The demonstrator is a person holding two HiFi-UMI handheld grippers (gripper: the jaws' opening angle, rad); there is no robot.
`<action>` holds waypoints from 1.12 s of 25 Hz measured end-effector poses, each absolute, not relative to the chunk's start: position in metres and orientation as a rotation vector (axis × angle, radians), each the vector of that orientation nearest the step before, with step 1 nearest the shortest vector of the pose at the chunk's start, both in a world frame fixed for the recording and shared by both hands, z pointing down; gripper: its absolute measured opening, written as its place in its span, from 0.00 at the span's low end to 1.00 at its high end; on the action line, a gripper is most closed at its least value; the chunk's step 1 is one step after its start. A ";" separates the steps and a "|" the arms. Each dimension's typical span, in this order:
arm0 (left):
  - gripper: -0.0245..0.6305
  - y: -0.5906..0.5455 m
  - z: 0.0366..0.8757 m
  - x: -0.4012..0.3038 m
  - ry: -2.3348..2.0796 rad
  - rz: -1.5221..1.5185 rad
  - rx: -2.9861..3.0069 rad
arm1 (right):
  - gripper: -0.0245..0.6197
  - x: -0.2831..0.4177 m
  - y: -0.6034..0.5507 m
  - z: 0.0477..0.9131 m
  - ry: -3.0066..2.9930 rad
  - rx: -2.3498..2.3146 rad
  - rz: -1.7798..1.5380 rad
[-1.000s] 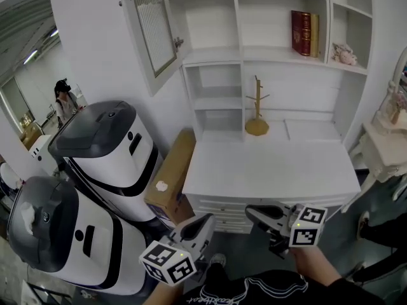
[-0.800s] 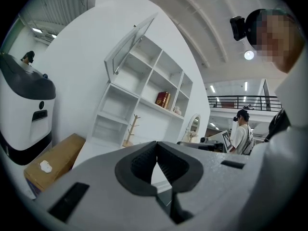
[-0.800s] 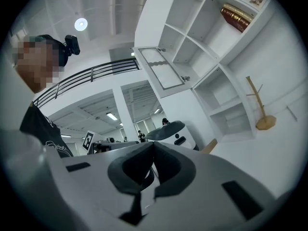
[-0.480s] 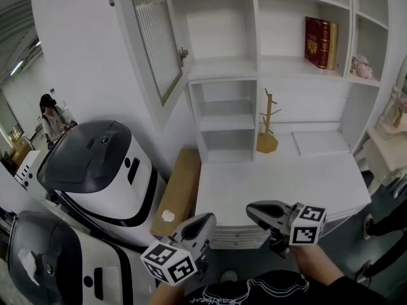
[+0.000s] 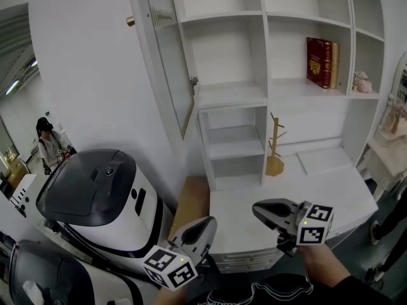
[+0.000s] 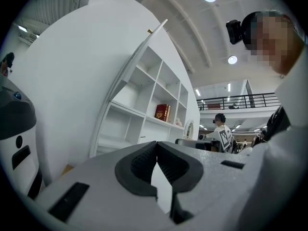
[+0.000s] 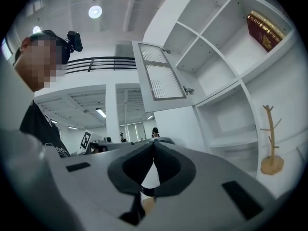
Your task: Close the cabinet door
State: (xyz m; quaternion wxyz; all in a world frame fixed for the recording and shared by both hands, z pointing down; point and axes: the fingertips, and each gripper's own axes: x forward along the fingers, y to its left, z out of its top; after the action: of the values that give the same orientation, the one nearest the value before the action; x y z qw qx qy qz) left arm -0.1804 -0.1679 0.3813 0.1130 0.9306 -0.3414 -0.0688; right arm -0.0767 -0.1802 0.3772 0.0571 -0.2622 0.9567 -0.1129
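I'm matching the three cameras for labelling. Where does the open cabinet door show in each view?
Head view: the cabinet door is at the upper left of centre, swung out from the shelves.
Left gripper view: the door is nearly edge-on, a thin slanted strip left of the shelves.
Right gripper view: the door is at upper centre, its ribbed pane facing the camera.
Shared landmark: the red book on a shelf.

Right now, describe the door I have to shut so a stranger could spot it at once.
Start at the white wall of shelves above the desk. At its upper left corner a door stands swung out towards the room. It is the only door there, with a ribbed glass panel and a small gold knob; every other compartment is open.
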 end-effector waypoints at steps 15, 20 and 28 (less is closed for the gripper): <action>0.05 -0.185 0.300 -0.210 -1.070 -0.358 2.902 | 0.05 -0.083 -0.214 0.349 2.900 -0.763 -0.228; 0.05 -0.188 0.251 -0.240 -1.183 -0.460 2.966 | 0.05 -0.088 -0.218 0.351 2.911 -0.736 -0.238; 0.12 -0.209 0.171 -0.269 -1.330 -0.559 3.078 | 0.05 -0.086 -0.223 0.355 2.910 -0.722 -0.249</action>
State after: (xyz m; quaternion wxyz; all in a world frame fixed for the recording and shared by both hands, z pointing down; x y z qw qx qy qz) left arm -0.2691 -0.2092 0.1712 -0.1285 0.8979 -0.3881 -0.1631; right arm -0.0855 -0.2227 0.3546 0.0663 -0.2395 0.9651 -0.0825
